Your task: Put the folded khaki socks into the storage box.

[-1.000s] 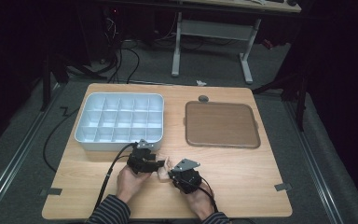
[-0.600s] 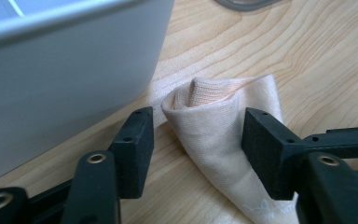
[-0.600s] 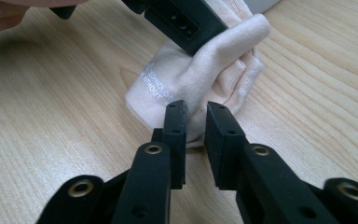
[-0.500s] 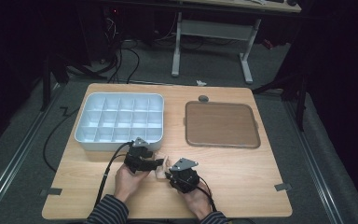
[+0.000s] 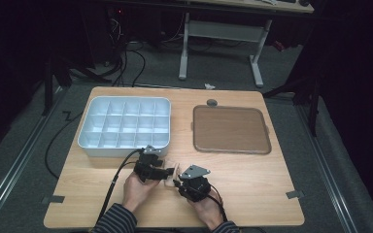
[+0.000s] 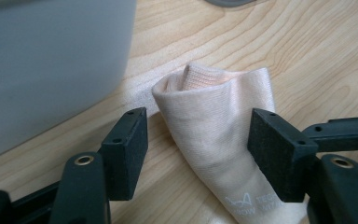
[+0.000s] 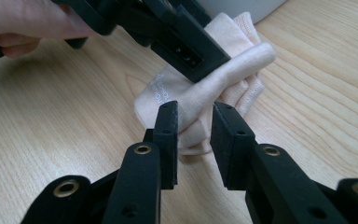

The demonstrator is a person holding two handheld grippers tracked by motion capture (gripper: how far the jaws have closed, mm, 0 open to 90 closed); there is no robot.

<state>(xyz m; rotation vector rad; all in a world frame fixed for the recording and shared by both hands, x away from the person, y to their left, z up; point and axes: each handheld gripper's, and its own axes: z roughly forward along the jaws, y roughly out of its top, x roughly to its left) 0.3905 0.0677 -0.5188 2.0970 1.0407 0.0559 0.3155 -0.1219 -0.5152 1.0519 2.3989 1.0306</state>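
A pale peach sock (image 5: 173, 168) lies folded on the wooden table near its front edge. My left gripper (image 5: 169, 172) comes at it from the left. In the left gripper view the left gripper (image 6: 198, 114) stands open, and its jaws have just been spreading. The sock (image 6: 214, 126) bulges between them and brushes the right-hand pad. My right gripper (image 5: 177, 182) points at the sock from the right. Its jaws (image 7: 193, 109) have just been opening, and a fold of the sock (image 7: 242, 60) sits loosely in the narrow gap.
A white compartment tray (image 5: 85, 133) stands just behind the left hand, and its wall (image 6: 51, 70) is close to the left gripper. A brown flat tray (image 5: 230, 128) lies at the back right, with a small grey disc (image 5: 211, 102) behind it. Cables trail from both grippers.
Both hands stay by the sock at the table's front. The left gripper has edged slightly to the left. At this size no other shift shows.
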